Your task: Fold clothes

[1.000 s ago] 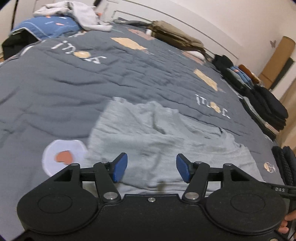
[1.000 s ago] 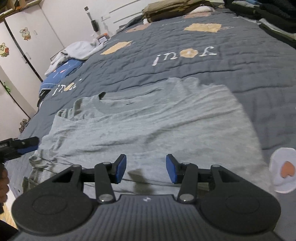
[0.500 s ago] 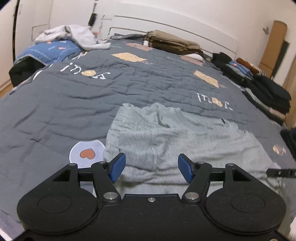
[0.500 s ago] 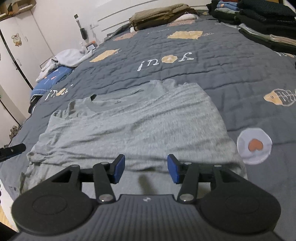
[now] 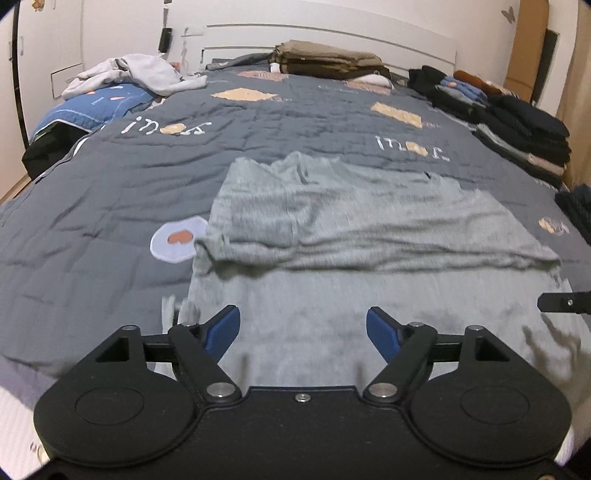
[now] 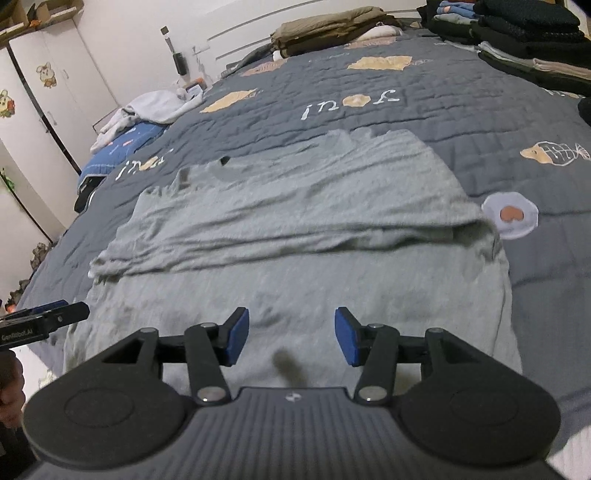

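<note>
**Both grippers clear of the grey shirt, one fold lying across it**

My left gripper (image 5: 302,334) hangs above the near part of the grey shirt (image 5: 362,221), its jaws wide and just opened further, with nothing between them. Ahead of it a folded layer of the shirt ends in a rumpled edge running across, which I judge to be the fold just laid down, so I have let go. To its left, on the bed's quilt (image 5: 92,206), a white patch with a heart (image 5: 177,238) touches the shirt's corner. Far ahead left lies a loose pale garment (image 5: 140,72); straight ahead, folded tan clothes (image 5: 325,61) by the headboard.

My right gripper (image 6: 291,336) hovers over the same near part, jaws parted about halfway and empty. To its right sit dark stacks of folded clothes (image 6: 524,33), well apart. Nothing blocks the shirt; only the wrinkled fold edge wants smoothing, I think.
</note>
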